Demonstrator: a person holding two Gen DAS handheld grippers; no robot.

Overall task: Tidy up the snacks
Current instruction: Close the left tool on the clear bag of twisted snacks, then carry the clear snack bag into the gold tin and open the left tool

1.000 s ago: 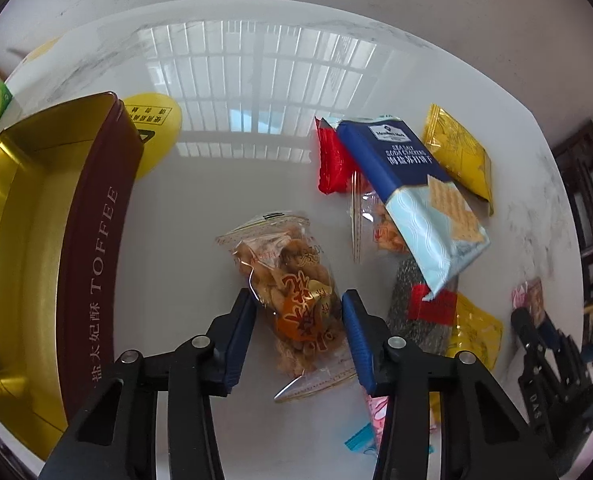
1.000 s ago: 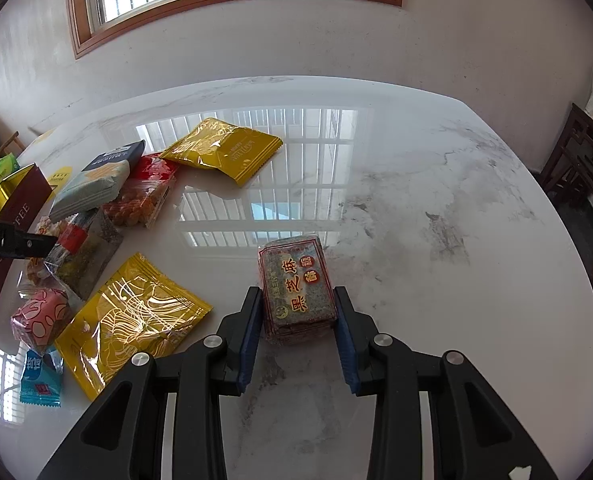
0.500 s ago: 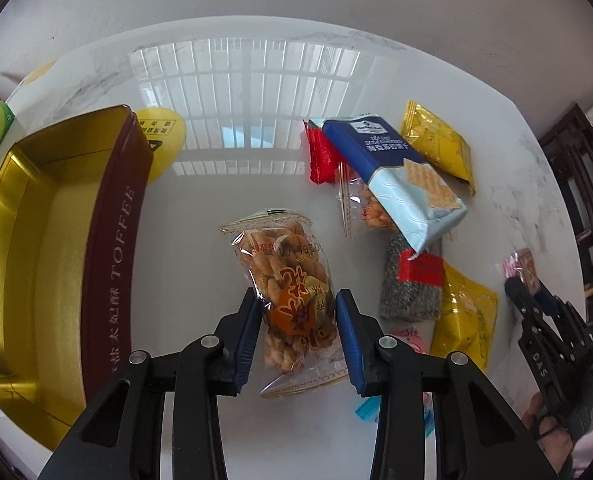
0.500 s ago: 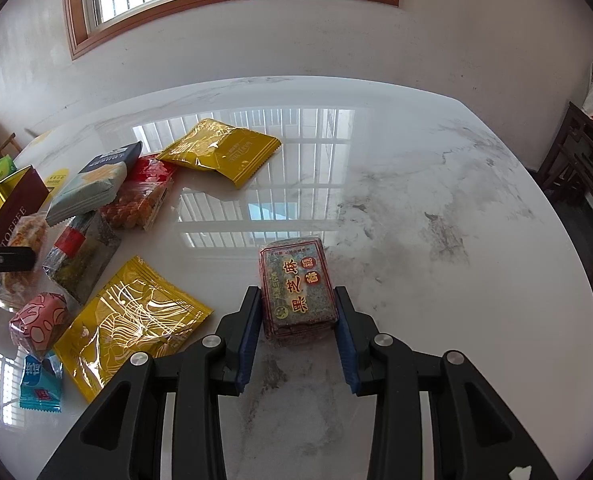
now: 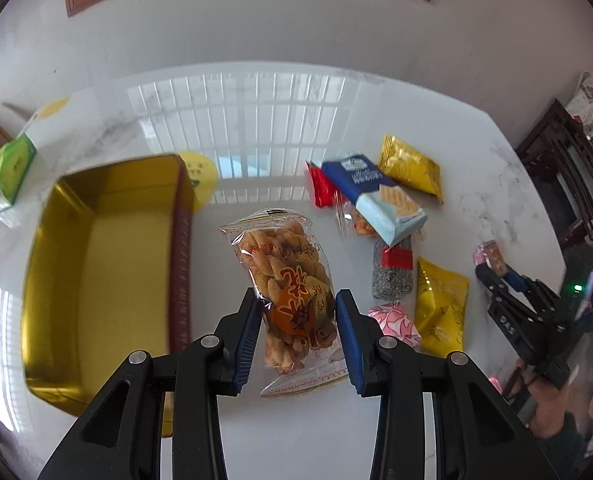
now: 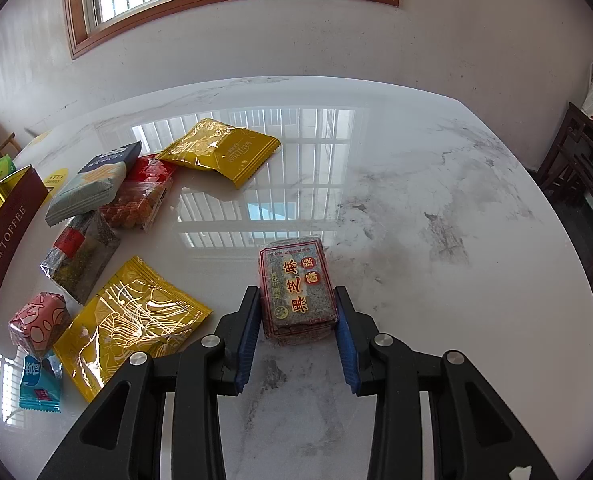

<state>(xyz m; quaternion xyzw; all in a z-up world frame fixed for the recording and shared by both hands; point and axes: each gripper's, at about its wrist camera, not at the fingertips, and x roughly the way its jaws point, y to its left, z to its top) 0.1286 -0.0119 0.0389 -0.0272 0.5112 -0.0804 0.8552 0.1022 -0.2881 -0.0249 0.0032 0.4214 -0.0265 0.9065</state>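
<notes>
The left gripper [image 5: 296,330], clenched on the twisted-dough snack bag [image 5: 286,280], has lifted it; gold tin [image 5: 96,272] waits at 9 o'clock.

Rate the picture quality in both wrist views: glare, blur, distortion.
Left wrist view: fisheye bending, window glare on the table, motion blur on the gold tin, twist-snack bag sharp. Right wrist view: same bending, window reflection on the tabletop, sesame block crisp.
</notes>
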